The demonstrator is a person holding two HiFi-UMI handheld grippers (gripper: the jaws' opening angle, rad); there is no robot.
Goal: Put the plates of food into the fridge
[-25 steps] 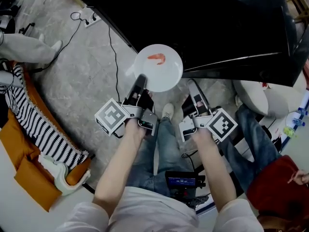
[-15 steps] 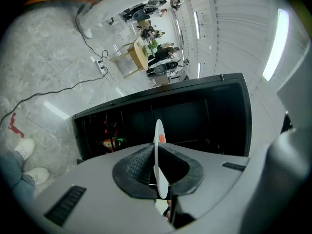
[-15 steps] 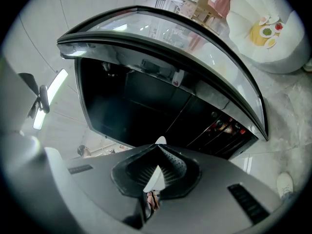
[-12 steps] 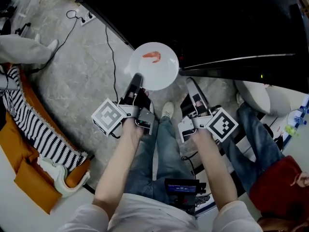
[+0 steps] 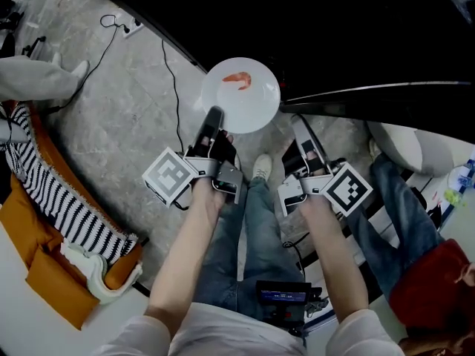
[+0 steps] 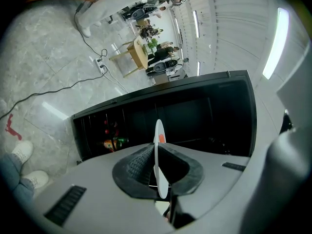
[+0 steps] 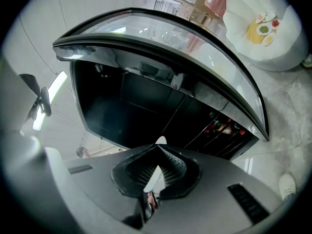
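Gripping a white plate (image 5: 241, 108) by its near rim with the left gripper (image 5: 214, 119), both jaws pressed against the thin edge. Carrying a single pink shrimp (image 5: 239, 81) on the half nearest the open fridge (image 5: 356, 35). Held level just outside the fridge's dark mouth, above the grey stone floor (image 5: 126, 102). Holding the right gripper (image 5: 299, 128) just beside the plate, also in front of the fridge, with jaws drawn almost together. Only a narrow pale slit between them, too thin to tell what fills it.
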